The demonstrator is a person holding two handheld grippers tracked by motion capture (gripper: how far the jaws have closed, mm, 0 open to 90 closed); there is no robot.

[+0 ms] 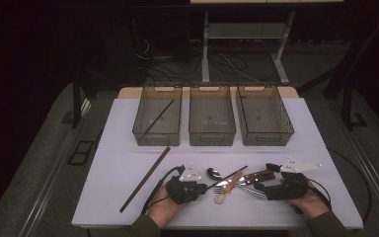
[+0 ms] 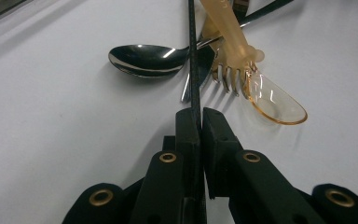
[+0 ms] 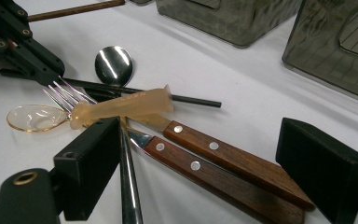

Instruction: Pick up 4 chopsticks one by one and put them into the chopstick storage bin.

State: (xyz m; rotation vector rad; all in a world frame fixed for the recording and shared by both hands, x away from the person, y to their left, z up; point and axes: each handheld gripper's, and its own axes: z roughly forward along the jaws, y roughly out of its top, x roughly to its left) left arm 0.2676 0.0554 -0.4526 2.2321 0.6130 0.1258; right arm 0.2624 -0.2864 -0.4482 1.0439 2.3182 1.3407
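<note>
Chopstick, the thin black one, lies in the cutlery pile at the near middle of the table, and your left gripper has clamped its near end. From the high view, three bins stand in a row at the far side; the left bin already holds a dark stick like it, so I judge that is where this one belongs. A longer brown stick lies alone to the left, clear of your path.

In the left gripper view, the jaws sit pressed together on the chopstick, gripping it end-on so it can be drawn lengthwise out. It runs over the metal spoon and beside the fork, under the amber plastic spoon, which may be dragged along.

In the right gripper view, your right gripper stands wide open over the two wooden-handled utensils, holding nothing; a steel handle leans against its left jaw. The plastic spoon lies across the chopstick here too.
</note>
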